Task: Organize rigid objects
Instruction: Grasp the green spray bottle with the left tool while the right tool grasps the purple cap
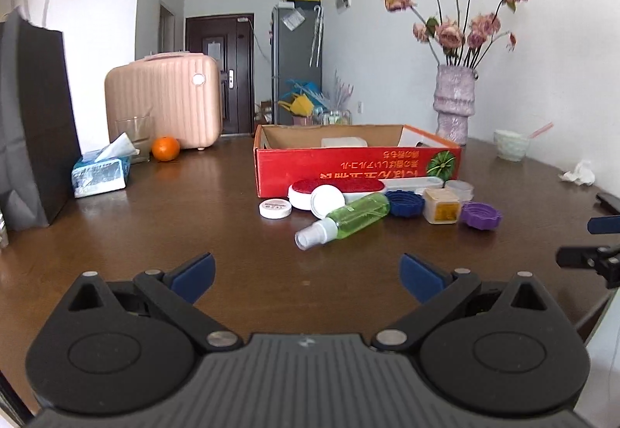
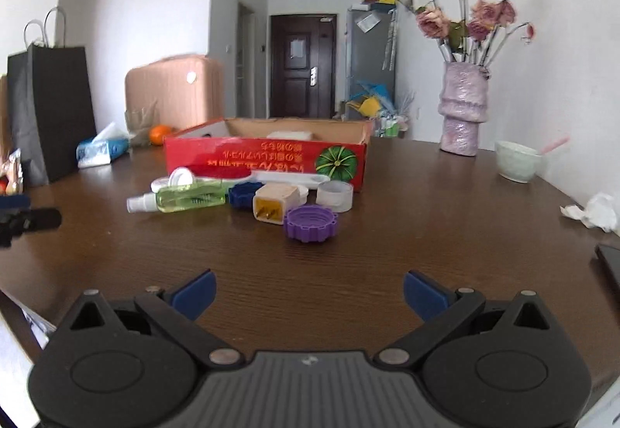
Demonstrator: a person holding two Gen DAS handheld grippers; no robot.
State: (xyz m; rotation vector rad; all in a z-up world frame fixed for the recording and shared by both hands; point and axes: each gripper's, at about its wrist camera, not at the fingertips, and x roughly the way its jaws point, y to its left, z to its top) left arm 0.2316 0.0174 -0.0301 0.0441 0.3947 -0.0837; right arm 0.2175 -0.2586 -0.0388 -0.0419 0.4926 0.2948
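A red cardboard box [image 1: 348, 172] [image 2: 263, 160] stands open on the brown table, with a white item inside. In front of it lie a green spray bottle [image 1: 348, 218] [image 2: 182, 199], a red-and-white brush [image 1: 341, 187], a small white round tin [image 1: 275, 209], a blue cap [image 1: 405, 203] [image 2: 242, 195], a purple cap [image 1: 480, 215] [image 2: 310, 223], a cream plug adapter [image 1: 441, 206] [image 2: 273, 207] and a clear tape roll [image 2: 335, 195]. My left gripper [image 1: 306, 278] is open and empty, short of the bottle. My right gripper [image 2: 310, 296] is open and empty, short of the purple cap.
A black paper bag [image 1: 35, 125], tissue pack [image 1: 100, 176], orange [image 1: 166, 149] and pink suitcase [image 1: 166, 102] stand at the left. A vase of dried roses [image 2: 463, 110], a pale bowl [image 2: 517, 160] and crumpled tissue [image 2: 593, 214] are at the right.
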